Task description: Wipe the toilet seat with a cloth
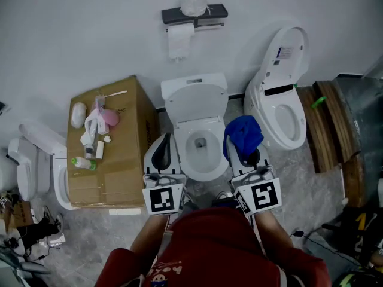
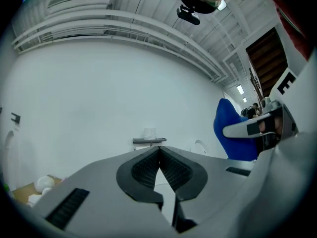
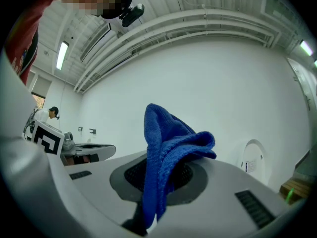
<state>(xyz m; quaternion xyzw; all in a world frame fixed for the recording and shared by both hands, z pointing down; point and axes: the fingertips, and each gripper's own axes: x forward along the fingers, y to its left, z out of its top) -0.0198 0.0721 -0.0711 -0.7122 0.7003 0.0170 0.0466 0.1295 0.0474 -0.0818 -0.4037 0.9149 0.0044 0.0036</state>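
Two tools hover level above the toilet seat (image 1: 187,155): left gripper (image 1: 163,143) shut, empty; right gripper (image 1: 248,158) pinching the blue cloth (image 1: 244,133). Wiping not yet begun; next, lower the cloth onto the seat's right rim.

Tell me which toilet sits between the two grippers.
The middle toilet, straight below the wall-mounted paper roll; the left toilet and right toilet stand off to either side.

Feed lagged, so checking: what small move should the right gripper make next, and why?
Probably dip the right gripper down toward the toilet seat: its jaws clamp the blue cloth, yet it points level at the wall, cloth not touching the seat.
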